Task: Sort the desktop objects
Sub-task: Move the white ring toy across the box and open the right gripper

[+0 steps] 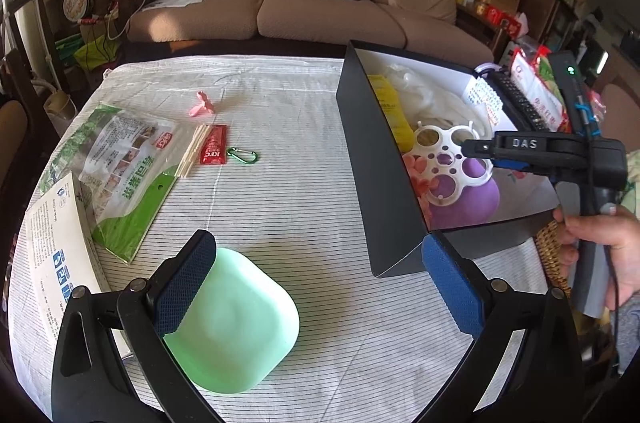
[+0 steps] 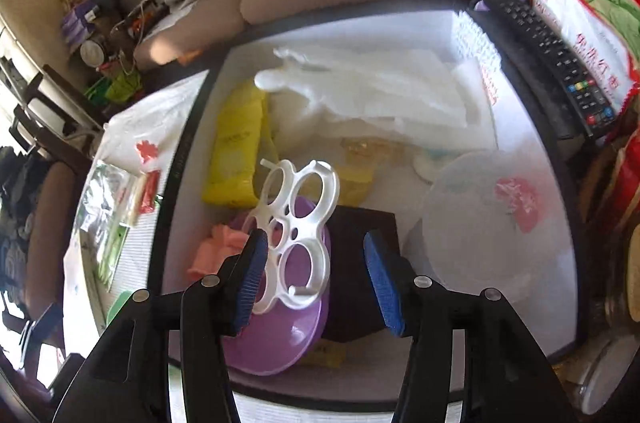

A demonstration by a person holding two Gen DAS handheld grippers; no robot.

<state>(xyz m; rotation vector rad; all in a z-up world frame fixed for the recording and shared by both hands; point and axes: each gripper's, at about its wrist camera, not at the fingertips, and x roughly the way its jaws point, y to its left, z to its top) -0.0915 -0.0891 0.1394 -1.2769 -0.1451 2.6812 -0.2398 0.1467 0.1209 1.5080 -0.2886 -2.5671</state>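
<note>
Now your right gripper (image 2: pixel 316 275) hangs over the black box (image 1: pixel 376 159) with its jaws parted; the white ring holder (image 2: pixel 298 227) lies against the left pad, but the right pad stands clear of it, so nothing is pinched. That holder rests tilted on the purple bowl (image 2: pixel 280 335), which sits upside down inside the box. Beside the bowl you have a yellow packet (image 2: pixel 234 151) and a small pink thing (image 2: pixel 212 251) toward the left wall, a dark block (image 2: pixel 360 263) just under your right pad, and a frosted round lid (image 2: pixel 492 219) to the right. White plastic bags (image 2: pixel 380 91) fill the far end of the box.

Your left gripper (image 1: pixel 316 287) is held wide open above the striped tablecloth (image 1: pixel 280 127). Its left pad overlaps the near edge of the green square dish (image 1: pixel 240 319); whether it touches, you cannot tell from here. The right pad is apart from the dish, close to the box's near corner.

Farther out on the cloth lie a green carabiner (image 1: pixel 242 156), a red ketchup sachet (image 1: pixel 214 145), pale sticks (image 1: pixel 194 151), a pink clip (image 1: pixel 202 105) and a green printed bag (image 1: pixel 124 175). Your hand (image 1: pixel 600 243) grips the right tool's handle at the table's right edge.
</note>
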